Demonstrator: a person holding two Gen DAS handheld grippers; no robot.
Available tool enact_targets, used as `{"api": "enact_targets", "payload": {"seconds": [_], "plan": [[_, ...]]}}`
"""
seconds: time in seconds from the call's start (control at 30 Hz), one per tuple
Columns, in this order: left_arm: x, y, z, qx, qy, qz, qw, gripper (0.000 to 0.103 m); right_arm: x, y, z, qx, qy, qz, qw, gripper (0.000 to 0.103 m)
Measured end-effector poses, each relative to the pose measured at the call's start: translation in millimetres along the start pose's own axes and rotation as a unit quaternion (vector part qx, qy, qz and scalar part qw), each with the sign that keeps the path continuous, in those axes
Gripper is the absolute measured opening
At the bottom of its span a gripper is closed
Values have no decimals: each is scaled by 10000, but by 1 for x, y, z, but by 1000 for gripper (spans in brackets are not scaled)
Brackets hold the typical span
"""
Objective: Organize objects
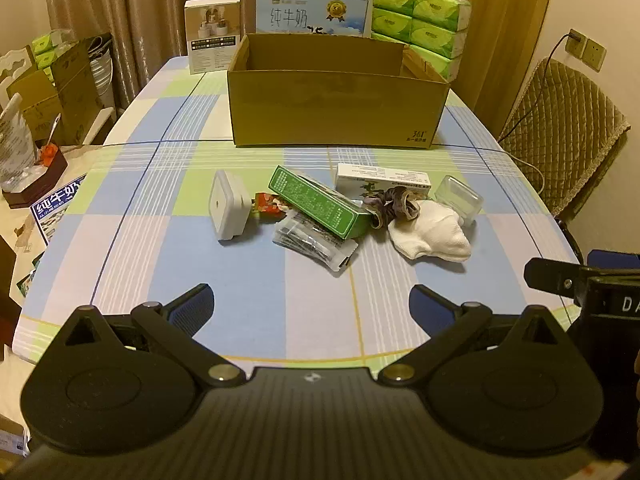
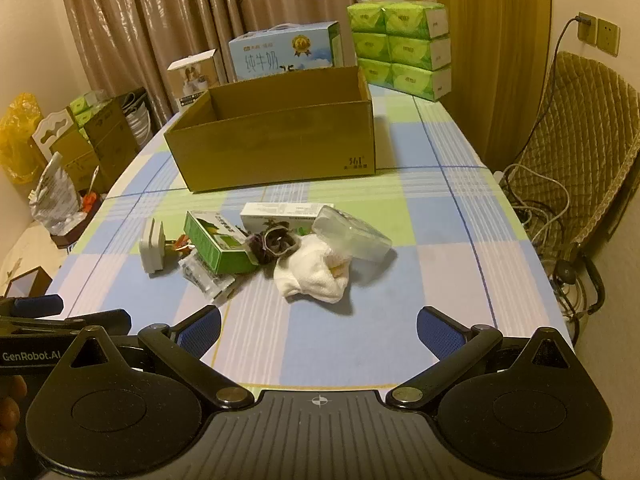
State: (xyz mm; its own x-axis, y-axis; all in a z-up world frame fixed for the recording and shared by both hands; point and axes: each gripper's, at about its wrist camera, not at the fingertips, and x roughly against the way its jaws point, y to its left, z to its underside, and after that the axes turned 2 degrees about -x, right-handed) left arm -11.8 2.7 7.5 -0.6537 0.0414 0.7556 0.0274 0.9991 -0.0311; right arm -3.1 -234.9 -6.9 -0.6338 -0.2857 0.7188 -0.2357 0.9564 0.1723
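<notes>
Both grippers, left (image 1: 311,306) and right (image 2: 319,330), hover wide open and empty above the checked tablecloth (image 1: 248,320). Ahead sits an empty cardboard box (image 1: 336,110); between lies the clutter, its green carton (image 1: 320,202) angled diagonally, nearer the left gripper.

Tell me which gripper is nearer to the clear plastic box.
Right. The right gripper faces the clear plastic box almost straight on; the left gripper sits farther left, with the box off to its right.
</notes>
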Motion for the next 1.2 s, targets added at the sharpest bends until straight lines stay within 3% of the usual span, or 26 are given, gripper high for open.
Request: {"api": "enact_targets", "payload": {"seconds": [1.2], "plan": [[-6, 2, 2, 84, 92, 90, 9999, 102, -7, -3, 5, -92, 55, -56, 9999, 101]]}}
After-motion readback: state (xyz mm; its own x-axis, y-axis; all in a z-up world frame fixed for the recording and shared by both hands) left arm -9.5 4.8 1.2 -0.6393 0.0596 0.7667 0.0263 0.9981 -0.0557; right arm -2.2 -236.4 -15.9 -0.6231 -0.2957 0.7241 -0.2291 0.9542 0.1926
